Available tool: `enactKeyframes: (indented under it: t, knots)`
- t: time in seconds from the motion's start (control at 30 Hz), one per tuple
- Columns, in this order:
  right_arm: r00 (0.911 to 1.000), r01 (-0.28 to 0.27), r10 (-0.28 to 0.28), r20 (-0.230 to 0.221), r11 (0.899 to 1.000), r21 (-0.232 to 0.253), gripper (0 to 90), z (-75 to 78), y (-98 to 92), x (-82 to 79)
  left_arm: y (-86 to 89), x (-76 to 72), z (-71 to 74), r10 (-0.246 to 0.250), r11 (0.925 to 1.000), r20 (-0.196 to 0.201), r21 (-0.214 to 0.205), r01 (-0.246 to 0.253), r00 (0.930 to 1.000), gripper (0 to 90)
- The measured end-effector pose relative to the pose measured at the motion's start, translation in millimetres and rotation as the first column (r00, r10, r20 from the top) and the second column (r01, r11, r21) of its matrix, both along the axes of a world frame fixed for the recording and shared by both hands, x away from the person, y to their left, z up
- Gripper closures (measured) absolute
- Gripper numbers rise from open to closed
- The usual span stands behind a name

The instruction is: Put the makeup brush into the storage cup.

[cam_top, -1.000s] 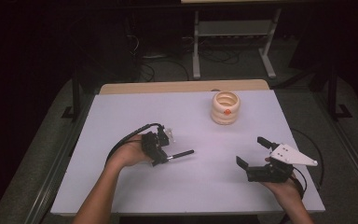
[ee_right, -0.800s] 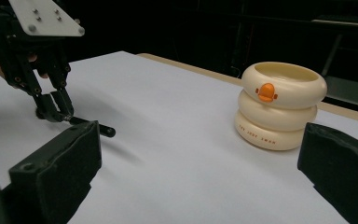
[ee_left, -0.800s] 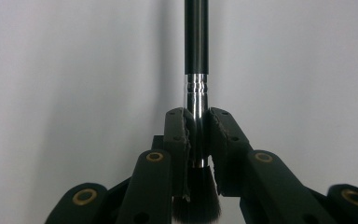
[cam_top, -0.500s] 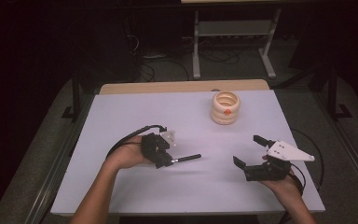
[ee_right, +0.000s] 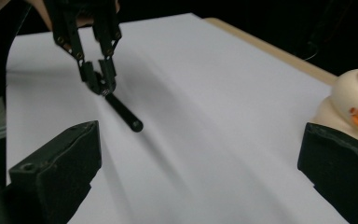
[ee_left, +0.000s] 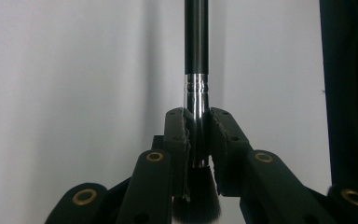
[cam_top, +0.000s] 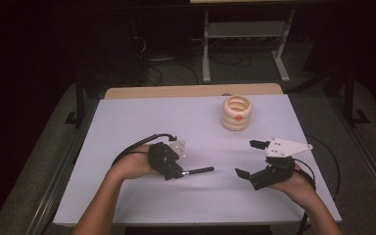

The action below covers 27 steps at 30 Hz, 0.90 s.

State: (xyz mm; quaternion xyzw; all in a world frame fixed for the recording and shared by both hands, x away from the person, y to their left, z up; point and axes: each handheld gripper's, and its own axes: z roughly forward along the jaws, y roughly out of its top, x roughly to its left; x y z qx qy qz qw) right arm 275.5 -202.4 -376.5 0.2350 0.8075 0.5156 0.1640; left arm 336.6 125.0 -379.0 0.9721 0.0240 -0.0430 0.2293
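Note:
A black makeup brush with a silver ferrule is held in my left gripper at the table's centre-left, its handle pointing right. In the left gripper view the jaws are shut on the ferrule, the bristles sit below between the fingers, and the handle runs straight ahead. My right gripper hovers at the right with its jaws wide open and nothing between them. The right gripper view looks across at the left gripper and the brush.
A cream ribbed holder with an orange dot stands at the back right of the white table; it sits beside the right jaw in the right gripper view as the holder. Cables trail from both grippers. Dark floor and a metal stand lie beyond.
My left gripper has shifted a little to the right and nearer with the brush. The right gripper has lifted and moved slightly left, still open.

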Motion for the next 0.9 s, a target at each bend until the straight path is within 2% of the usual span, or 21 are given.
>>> enactKeyframes:
  t: [0.07, 0.1, 0.17, 0.2, 0.47, 0.53, 0.9]
  knots:
    - [0.9991, -0.032, 0.032, -0.027, 0.999, -0.008, 0.0, 0.2, 2.3, 2.9, -0.7, -0.5, 0.3, -0.009, 1.0, 0.0, -0.001, 0.009, 1.0, 77.5]
    - [0.9991, -0.032, 0.032, -0.027, 0.999, -0.008, 0.0, 0.2, 2.3, 2.9, -0.7, -0.5, 0.3, -0.009, 1.0, 0.0, -0.001, 0.009, 1.0, 77.4]
    - [0.9948, -0.073, 0.071, -0.073, 0.997, -0.012, 0.0, 0.4, 6.9, 6.9, -1.2, -1.5, 0.5, -0.011, 0.9999, -0.003, -0.002, 0.011, 0.9999, 77.5]
    - [0.9938, -0.08, 0.078, -0.079, 0.997, -0.016, 0.0, 0.6, 8.1, 7.5, -1.2, -2.0, 1.1, -0.019, 0.9998, -0.006, 0.0, 0.019, 0.9998, 77.5]
    - [0.9854, -0.139, 0.134, -0.105, 0.989, -0.044, 0.0, 4.8, 19.3, 15.5, -0.8, -4.0, 5.3, -0.021, 0.9995, -0.003, -0.022, 0.021, 0.9998, 77.5]
    - [0.9796, -0.166, 0.159, -0.123, 0.984, -0.056, 0.0, 6.2, 23.6, 19.0, -0.9, -4.8, 6.3, -0.029, 0.9993, -0.009, -0.024, 0.029, 0.9995, 77.4]
    - [0.9655, -0.225, 0.209, -0.155, 0.97, -0.091, 0.0, 10.3, 35.3, 29.3, -4.9, -7.0, 7.7, -0.044, 0.9988, -0.006, -0.024, 0.044, 0.999, 77.5]
